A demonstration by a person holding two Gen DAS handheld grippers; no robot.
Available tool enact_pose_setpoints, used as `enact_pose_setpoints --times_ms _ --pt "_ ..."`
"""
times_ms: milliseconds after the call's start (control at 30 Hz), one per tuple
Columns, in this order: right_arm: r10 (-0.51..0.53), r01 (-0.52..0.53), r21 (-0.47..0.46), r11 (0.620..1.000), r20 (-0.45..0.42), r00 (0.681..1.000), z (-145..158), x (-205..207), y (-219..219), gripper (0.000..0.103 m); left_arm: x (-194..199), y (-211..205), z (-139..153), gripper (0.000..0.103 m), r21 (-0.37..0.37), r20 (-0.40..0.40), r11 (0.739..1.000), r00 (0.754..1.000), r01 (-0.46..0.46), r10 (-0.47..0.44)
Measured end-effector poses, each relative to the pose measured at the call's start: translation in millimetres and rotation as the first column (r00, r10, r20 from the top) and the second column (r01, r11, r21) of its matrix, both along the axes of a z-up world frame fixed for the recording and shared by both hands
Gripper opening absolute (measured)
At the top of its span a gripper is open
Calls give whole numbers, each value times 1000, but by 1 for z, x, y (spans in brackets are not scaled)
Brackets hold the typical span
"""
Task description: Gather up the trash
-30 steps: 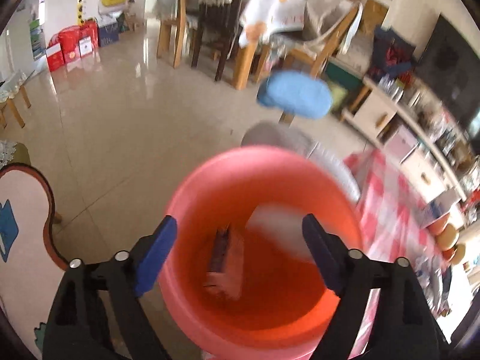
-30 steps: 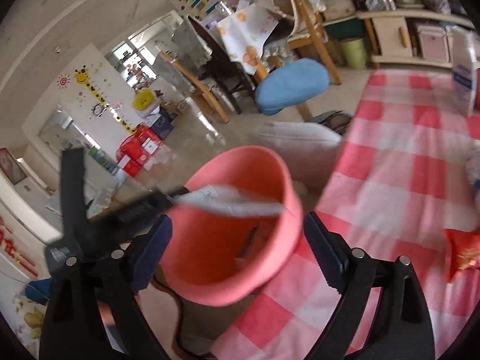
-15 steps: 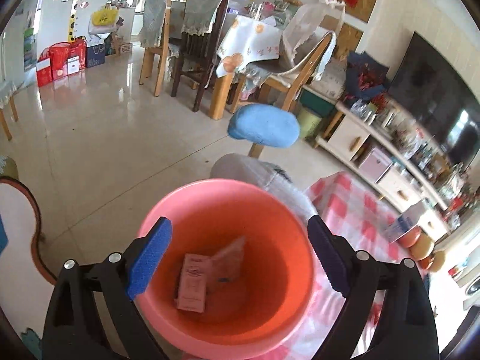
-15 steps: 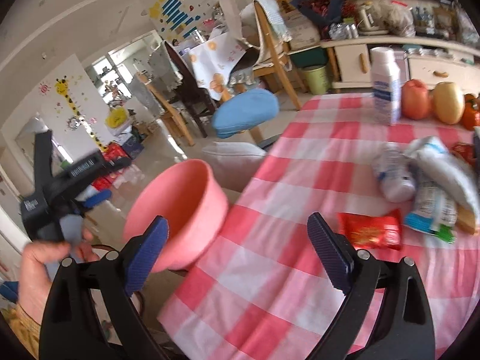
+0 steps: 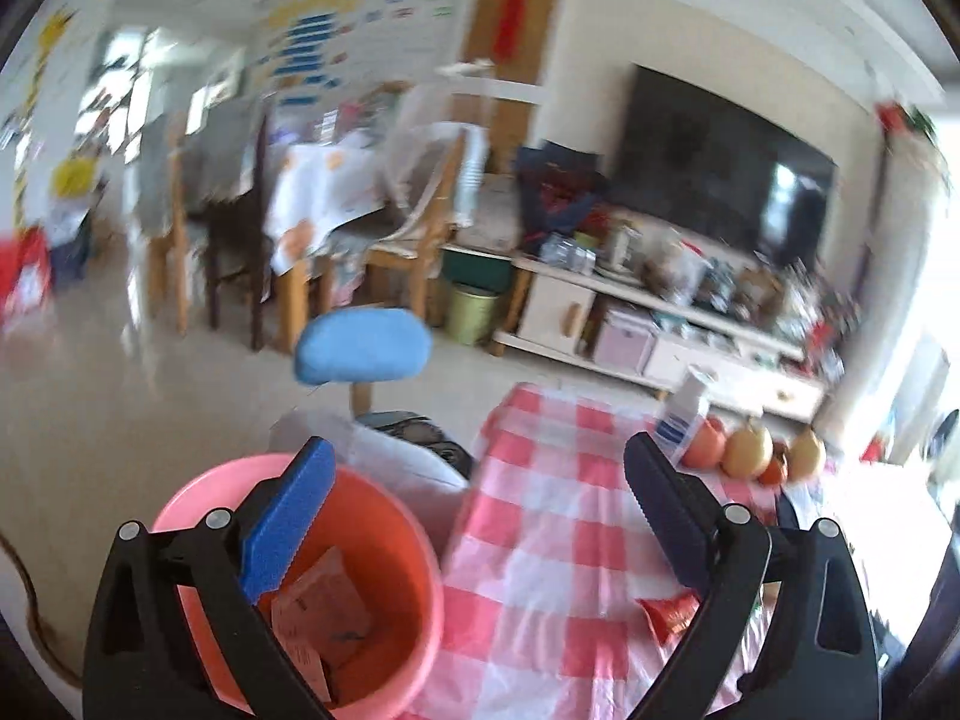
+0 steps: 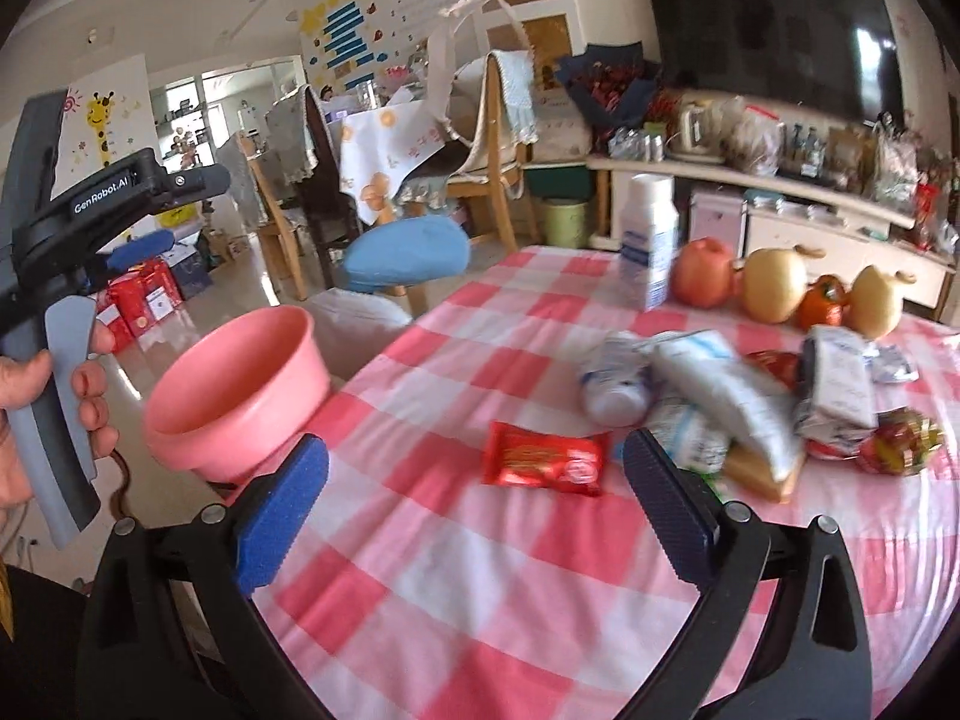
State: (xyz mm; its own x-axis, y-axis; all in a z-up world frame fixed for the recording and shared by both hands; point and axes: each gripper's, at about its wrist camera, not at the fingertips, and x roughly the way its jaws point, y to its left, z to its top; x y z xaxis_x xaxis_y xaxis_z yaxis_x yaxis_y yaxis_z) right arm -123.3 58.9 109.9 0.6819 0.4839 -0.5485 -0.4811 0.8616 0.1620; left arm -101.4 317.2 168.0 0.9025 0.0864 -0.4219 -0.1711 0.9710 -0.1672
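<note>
Right gripper [image 6: 474, 480] and left gripper [image 5: 474, 486]: both spread wide, jaws just opened further, nothing between them; we hold them over the table [image 6: 456, 546] edge, the red wrapper [image 6: 543, 459] lying just ahead of the right jaws. Risk, as we judge it: sweeping fruit [image 6: 774, 285] along with the trash pile [image 6: 720, 384], or clipping the bin [image 6: 240, 384], which sits at the table's corner. Left view alone shows wrappers [image 5: 321, 612] already in the bin; right view alone shows the pile and our left hand [image 6: 36, 408].

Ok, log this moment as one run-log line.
left gripper: open, empty, jaws just opening | right gripper: open, empty, jaws just opening | pink bucket: holds wrappers | red wrapper: on checked tablecloth, uncollected
</note>
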Motion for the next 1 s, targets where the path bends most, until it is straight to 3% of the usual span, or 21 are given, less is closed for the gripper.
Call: enact_pose_setpoints --times_ms 233,500,767,1000 --pt "-31 31 -2 1000 21 999 6 0 -30 99 5 -59 2 96 117 -20 988 994 105 -103" --pt "-26 26 -13 1000 -14 1000 3 0 -50 99 11 -115 4 96 223 -83 957 982 187 -172" --pt "-61 62 18 998 -41 997 2 4 -86 99 23 -156 1 96 231 -164 931 955 281 -248" --pt "-114 121 78 990 -89 990 0 14 -132 99 35 -197 -11 96 266 -237 888 919 374 -316"
